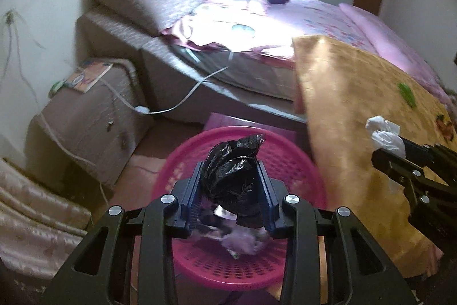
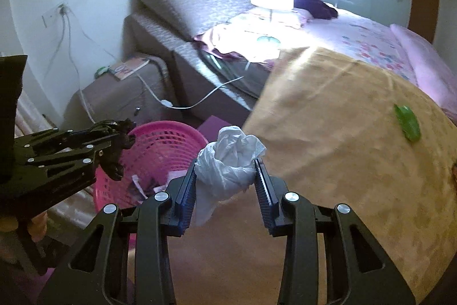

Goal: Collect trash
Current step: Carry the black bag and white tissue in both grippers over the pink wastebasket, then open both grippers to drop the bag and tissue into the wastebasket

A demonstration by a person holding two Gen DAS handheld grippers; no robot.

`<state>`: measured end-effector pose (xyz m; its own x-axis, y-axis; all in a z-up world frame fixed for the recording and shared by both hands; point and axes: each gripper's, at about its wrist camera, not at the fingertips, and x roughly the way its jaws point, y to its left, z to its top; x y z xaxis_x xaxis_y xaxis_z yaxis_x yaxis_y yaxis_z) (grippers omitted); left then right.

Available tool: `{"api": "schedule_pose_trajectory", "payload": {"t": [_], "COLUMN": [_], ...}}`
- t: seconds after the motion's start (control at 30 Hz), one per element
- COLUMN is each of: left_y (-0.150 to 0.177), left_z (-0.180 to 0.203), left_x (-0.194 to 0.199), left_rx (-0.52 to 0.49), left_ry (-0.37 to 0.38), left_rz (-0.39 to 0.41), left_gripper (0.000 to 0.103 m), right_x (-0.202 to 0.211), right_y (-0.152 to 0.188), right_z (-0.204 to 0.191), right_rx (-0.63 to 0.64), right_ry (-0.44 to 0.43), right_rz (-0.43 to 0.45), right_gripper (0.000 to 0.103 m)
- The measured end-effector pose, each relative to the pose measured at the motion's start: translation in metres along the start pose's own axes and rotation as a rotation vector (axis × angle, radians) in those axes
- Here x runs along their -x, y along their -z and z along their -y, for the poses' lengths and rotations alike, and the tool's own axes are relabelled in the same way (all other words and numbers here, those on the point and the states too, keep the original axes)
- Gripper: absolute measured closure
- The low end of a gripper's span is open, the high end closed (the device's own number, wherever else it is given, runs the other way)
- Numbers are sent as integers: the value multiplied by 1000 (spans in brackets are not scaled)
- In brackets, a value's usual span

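Gripping one black bag (image 1: 232,179), one white bag (image 2: 228,162); one basket (image 1: 297,162).

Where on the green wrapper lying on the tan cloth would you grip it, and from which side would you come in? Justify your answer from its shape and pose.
Grip the green wrapper across its narrow width, near the middle, coming down from above. It lies flat and elongated on the tan cloth, with nothing touching it, so a side approach would likely only push it along.
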<state>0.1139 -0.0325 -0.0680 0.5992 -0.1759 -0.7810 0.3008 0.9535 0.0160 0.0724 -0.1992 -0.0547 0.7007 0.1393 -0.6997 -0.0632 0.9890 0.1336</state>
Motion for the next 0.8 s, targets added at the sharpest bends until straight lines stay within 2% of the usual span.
{"api": "schedule_pose_trajectory", "payload": {"t": [0.4,0.5,0.57,0.63,0.8], "left_y": [5,7,7,7,6], "left_z": [-22,-23,-23,-23,-27], "left_x": [-20,-20,-20,-20,-19], "left_rx": [33,37,38,41,70], "left_ry": [-29,-29,-29,-32,-33], "left_rz": [-71,-74,-77,-80,-77], "left_gripper": [69,69,68,60,41], "right_x": [-35,-39,-42,-41,-37], "right_y": [-13,-13,-13,-11,-9], "right_z": [-34,-36,-37,-37,-34], "right_rx": [47,40,36,28,16], "right_ry": [-83,-100,-104,-104,-103], "right_rz": [-73,-87,-94,-93,-84], "right_gripper": [65,63,58,50,46]}}
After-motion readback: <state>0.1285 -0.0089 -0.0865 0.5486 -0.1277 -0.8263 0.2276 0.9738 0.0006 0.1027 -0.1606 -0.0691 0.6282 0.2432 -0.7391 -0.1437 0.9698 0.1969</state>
